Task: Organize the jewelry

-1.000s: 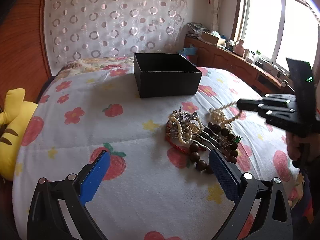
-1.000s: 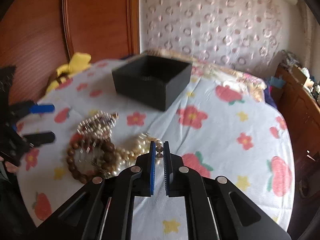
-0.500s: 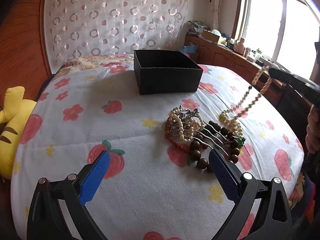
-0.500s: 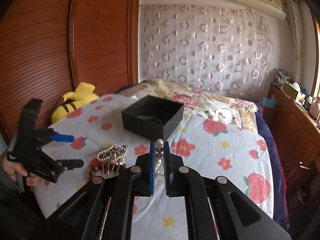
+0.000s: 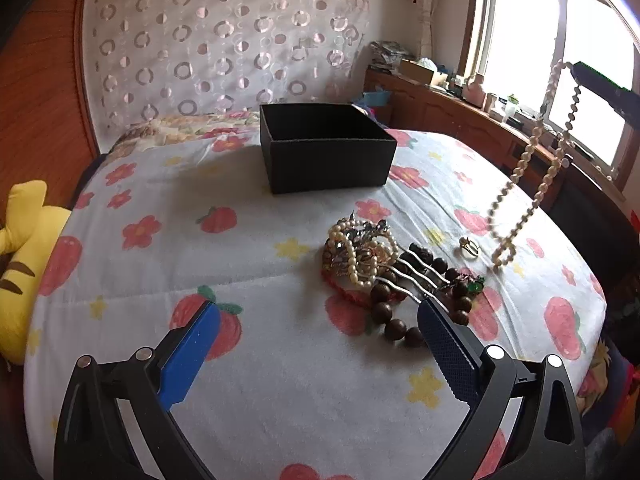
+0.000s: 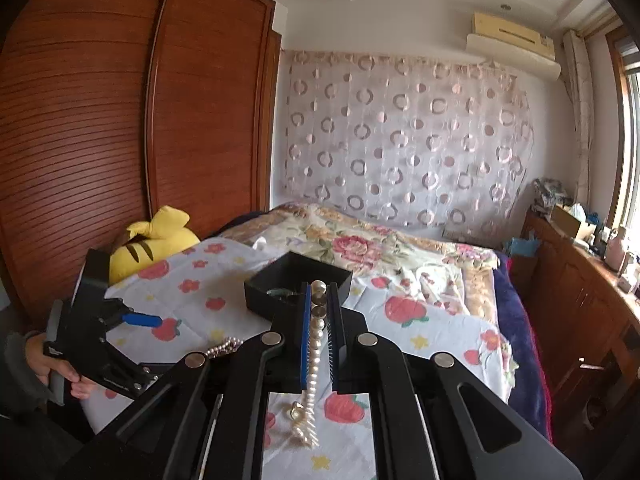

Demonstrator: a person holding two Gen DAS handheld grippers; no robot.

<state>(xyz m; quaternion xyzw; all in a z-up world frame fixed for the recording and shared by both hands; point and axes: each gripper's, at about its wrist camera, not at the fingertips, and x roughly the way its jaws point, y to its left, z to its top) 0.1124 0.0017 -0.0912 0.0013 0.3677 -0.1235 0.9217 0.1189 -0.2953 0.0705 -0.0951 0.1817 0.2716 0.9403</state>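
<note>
A pile of jewelry (image 5: 384, 268) lies on the flowered bedspread: a pearl bracelet, brown wooden beads and a silver comb. A small ring (image 5: 469, 246) lies to its right. My left gripper (image 5: 316, 336) is open and empty, low over the bed just before the pile. My right gripper (image 6: 319, 300) is shut on a pearl necklace (image 6: 312, 360), which hangs free above the bed at the right of the left wrist view (image 5: 532, 168). An open black box (image 5: 324, 146) stands beyond the pile; it also shows in the right wrist view (image 6: 298, 284), with something dark inside.
A yellow plush toy (image 5: 20, 264) lies at the bed's left edge. A wooden wardrobe (image 6: 120, 120) stands to the left, a wooden sideboard (image 6: 580, 280) with clutter along the window to the right. A patterned curtain (image 5: 224, 40) hangs behind the bed.
My right gripper has risen with the pearl necklace, lifting it off the pile until it hangs free. A small ring now shows where the necklace lay. My left gripper has stayed put.
</note>
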